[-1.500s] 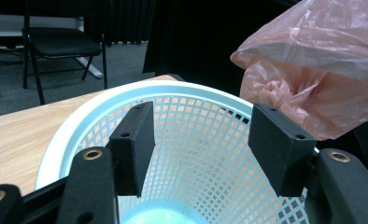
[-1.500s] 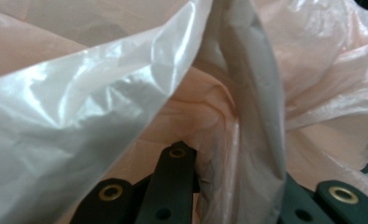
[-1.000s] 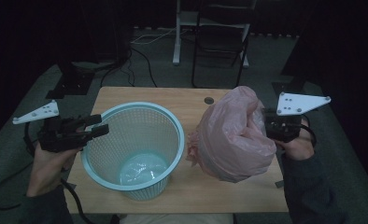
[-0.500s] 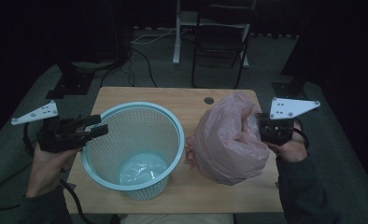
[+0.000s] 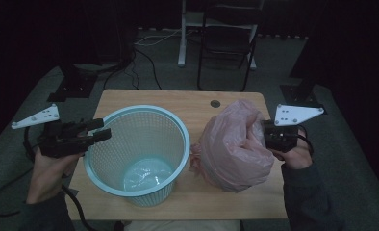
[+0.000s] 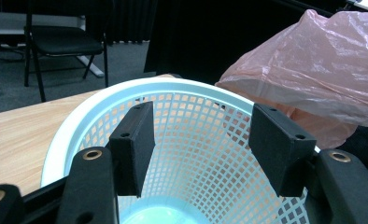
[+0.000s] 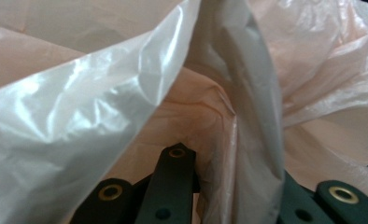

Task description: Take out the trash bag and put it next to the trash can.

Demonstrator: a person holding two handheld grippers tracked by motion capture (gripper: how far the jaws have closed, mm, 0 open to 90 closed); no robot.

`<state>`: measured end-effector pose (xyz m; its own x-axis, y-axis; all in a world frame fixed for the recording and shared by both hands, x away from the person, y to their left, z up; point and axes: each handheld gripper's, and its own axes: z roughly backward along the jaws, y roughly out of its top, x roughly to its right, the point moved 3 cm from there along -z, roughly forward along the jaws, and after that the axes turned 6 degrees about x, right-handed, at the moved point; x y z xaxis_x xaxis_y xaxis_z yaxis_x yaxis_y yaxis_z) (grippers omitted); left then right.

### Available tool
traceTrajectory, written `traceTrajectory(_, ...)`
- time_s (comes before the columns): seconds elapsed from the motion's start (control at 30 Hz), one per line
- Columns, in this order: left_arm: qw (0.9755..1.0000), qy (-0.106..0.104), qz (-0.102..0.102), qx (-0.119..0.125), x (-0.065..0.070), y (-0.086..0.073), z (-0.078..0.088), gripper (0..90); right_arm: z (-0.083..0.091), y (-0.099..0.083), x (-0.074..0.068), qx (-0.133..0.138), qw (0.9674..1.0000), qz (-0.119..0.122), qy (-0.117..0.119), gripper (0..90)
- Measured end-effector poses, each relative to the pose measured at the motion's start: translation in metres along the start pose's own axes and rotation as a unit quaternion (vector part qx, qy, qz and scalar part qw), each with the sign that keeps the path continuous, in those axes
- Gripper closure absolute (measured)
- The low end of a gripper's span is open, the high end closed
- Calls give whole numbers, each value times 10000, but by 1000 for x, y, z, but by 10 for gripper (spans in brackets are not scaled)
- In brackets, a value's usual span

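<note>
Dim room, grey carpet floor (image 5: 144,72), black folding chair (image 5: 228,45), wooden table (image 5: 187,98), dark surroundings

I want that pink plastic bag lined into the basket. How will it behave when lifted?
The pink bag looks thin and crinkled, so it is probably floppy and very light. Its glossy film may slip, though the right gripper is shut on a fold. It billows, so it likely sags when carried.

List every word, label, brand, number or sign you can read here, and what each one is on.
None: no readable text in these pictures.
The pink plastic bag is plain film, with no print on the parts that show.
The light blue mesh basket bears no label.
The grey plate on the right gripper shows small holes, no marking.
</note>
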<state>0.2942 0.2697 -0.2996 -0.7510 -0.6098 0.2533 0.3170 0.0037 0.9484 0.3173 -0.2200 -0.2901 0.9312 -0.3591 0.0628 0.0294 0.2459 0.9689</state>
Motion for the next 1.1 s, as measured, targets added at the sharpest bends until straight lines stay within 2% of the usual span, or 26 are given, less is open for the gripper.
traceTrajectory(1.1, 10000, -13, 20, -29, 0, -1, -1, 411, -12, -21, 5, -183, 9996, -207, 102, 879)
